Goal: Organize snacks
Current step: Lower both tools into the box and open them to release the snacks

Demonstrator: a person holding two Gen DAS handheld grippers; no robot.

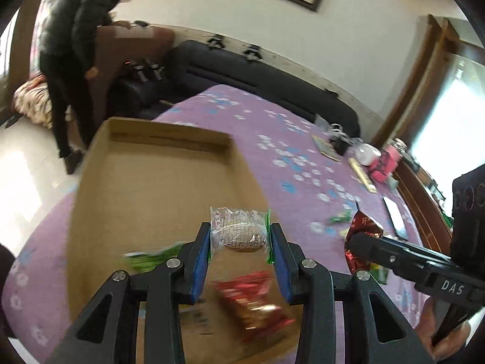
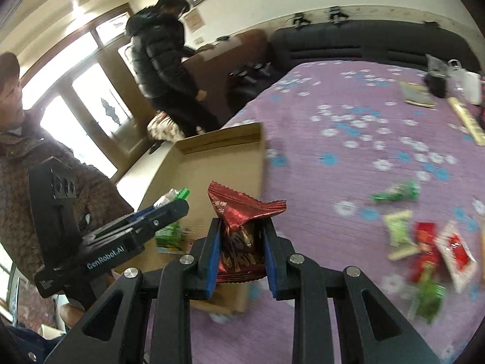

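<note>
1. While it hangs over the cardboard box (image 1: 145,182), the left gripper (image 1: 240,236) has its jaws clamped on a clear-wrapped round cake snack (image 1: 239,230).
2. Just beside the box, over its right edge, the right gripper (image 2: 241,239) has its jaws clamped on a dark red foil snack packet (image 2: 242,212).
3. Inside the box lie a red packet (image 1: 251,297) and a green packet (image 1: 148,259), both blurred.
4. To the right of the box, loose snacks (image 2: 424,242) lie scattered on the purple flowered bedspread (image 2: 348,121).
5. Beyond the box, a person in a black puffer jacket (image 2: 160,54) stands on the floor.
</note>
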